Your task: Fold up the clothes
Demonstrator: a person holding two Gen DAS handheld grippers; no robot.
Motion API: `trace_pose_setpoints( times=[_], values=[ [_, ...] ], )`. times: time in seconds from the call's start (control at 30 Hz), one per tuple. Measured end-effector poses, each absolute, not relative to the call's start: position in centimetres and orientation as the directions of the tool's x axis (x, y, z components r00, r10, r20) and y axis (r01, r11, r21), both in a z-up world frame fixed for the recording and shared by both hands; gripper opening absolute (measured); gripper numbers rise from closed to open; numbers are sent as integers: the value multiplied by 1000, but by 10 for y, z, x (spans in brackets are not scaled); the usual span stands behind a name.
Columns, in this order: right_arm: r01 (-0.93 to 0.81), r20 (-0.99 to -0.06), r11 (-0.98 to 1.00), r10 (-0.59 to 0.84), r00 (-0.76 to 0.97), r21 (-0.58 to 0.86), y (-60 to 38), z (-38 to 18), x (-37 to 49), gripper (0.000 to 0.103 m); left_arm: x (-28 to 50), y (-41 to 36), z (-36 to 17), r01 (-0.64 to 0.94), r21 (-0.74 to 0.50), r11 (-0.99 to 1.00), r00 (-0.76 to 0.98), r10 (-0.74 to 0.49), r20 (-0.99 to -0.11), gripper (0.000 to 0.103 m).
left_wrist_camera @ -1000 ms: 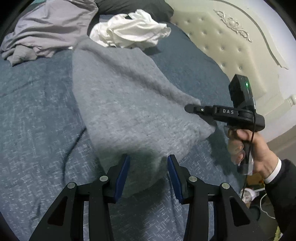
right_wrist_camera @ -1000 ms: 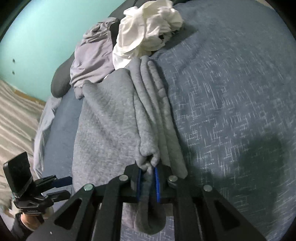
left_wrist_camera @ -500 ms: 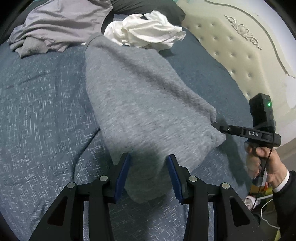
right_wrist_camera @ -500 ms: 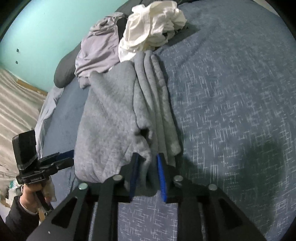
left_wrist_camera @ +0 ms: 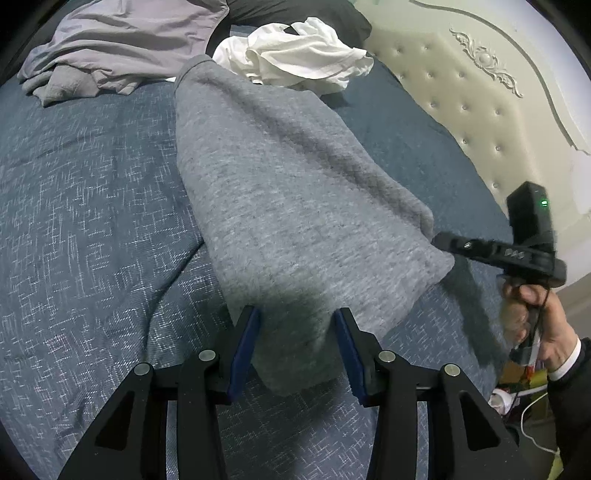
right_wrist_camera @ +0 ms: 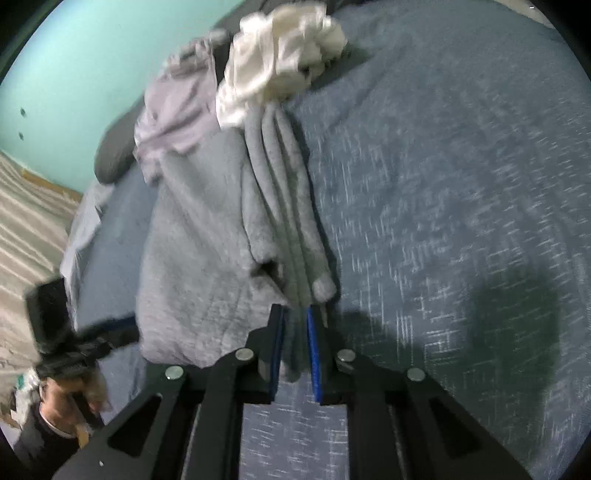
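Observation:
A grey knit garment [left_wrist_camera: 288, 192] lies lengthwise on the blue bedspread [left_wrist_camera: 81, 221], folded into a long band. Its near end fills the gap between the blue pads of my left gripper [left_wrist_camera: 297, 314], which is shut on that thick fold. In the right wrist view the garment [right_wrist_camera: 199, 258] shows bunched pleats along its right edge. My right gripper [right_wrist_camera: 294, 310] pinches those pleats, its jaws closing tighter on the cloth. From the left wrist view, the right gripper [left_wrist_camera: 439, 240] grips the garment's far right corner, held by a hand [left_wrist_camera: 532, 314].
A crumpled white garment [left_wrist_camera: 295, 55] and a lilac one [left_wrist_camera: 122, 48] lie beyond the grey garment, by a dark pillow [left_wrist_camera: 295, 14]. A cream tufted headboard [left_wrist_camera: 480, 110] runs along the right. A teal wall [right_wrist_camera: 74, 74] stands past the bed's far side.
The right gripper has drawn its corner of the grey garment outward, away from the left gripper. The garment now lies flatter and wider. The left gripper has kept its place.

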State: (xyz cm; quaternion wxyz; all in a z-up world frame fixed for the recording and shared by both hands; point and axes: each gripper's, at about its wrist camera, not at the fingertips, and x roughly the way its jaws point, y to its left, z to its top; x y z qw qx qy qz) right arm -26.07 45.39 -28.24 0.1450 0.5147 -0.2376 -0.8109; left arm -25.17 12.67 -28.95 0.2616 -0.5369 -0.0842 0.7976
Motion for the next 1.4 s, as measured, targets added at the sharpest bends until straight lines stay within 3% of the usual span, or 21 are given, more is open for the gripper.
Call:
trace_pose_setpoints(
  times=[0.17, 0.5, 0.73, 0.77, 0.87, 1.4],
  values=[
    [71, -764, -861, -482, -429, 503, 438, -268, -254, 12, -254, 126, -287, -322, -418, -849, -297, 510, -807, 47],
    [74, -822, -885, -455, -343, 459, 425, -299, -254, 12, -253, 128, -291, -325, -426, -844, -283, 517, -808, 47],
    [71, -758, -856, -490, -431, 512, 443, -262, -273, 13, -259, 113, -289, -275, -455, -847, -314, 527, -790, 47],
    [69, -749, -851, -493, -443, 520, 445, -258, -280, 14, -261, 111, -289, -268, -461, -846, -317, 529, -788, 47],
    [68, -732, -842, -503, -460, 536, 445, -248, -301, 31, -264, 107, -290, -251, -474, -844, -322, 535, -781, 47],
    [152, -816, -899, -436, -378, 410, 370, -267, -419, 31, -274, 102, -312, -231, -555, -799, -308, 601, -737, 49]
  ],
)
